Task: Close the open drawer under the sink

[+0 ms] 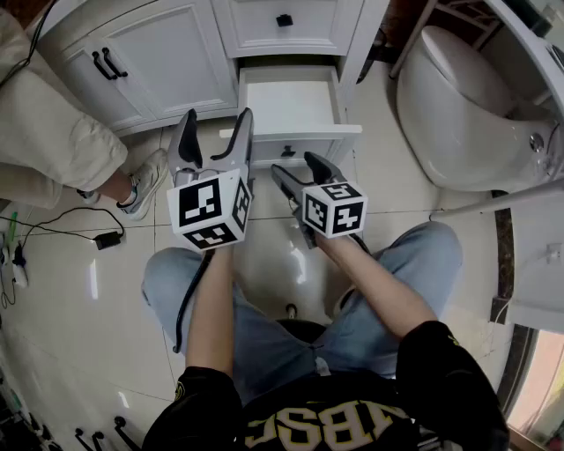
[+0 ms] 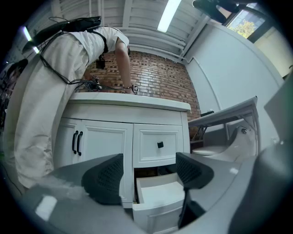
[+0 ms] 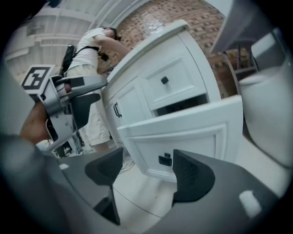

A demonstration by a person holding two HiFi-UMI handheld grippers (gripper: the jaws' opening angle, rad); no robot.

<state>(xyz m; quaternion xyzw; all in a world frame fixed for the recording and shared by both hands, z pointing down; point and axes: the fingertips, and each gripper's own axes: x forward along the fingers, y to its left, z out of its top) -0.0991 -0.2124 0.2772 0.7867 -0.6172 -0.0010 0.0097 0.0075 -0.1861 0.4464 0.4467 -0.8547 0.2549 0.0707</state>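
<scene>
The lower drawer (image 1: 291, 101) of the white vanity stands pulled out, and its inside looks empty. Its white front panel (image 1: 295, 139) carries a small black knob (image 1: 288, 151). My left gripper (image 1: 214, 128) is open just left of the drawer's front corner, nothing between its fingers. The left gripper view looks level at the drawer (image 2: 160, 196) between the open left gripper (image 2: 149, 176). My right gripper (image 1: 298, 167) is open, close in front of the panel and angled slightly down. In the right gripper view the knob (image 3: 165, 160) shows between the spread pads of the right gripper (image 3: 146, 171), untouched.
A closed upper drawer (image 1: 284, 19) sits above the open one, beside cabinet doors with black handles (image 1: 110, 63). A person in beige (image 1: 53, 132) stands at the left of the vanity. A toilet (image 1: 467, 106) is to the right. Cables and an adaptor (image 1: 106, 238) lie on the tiled floor.
</scene>
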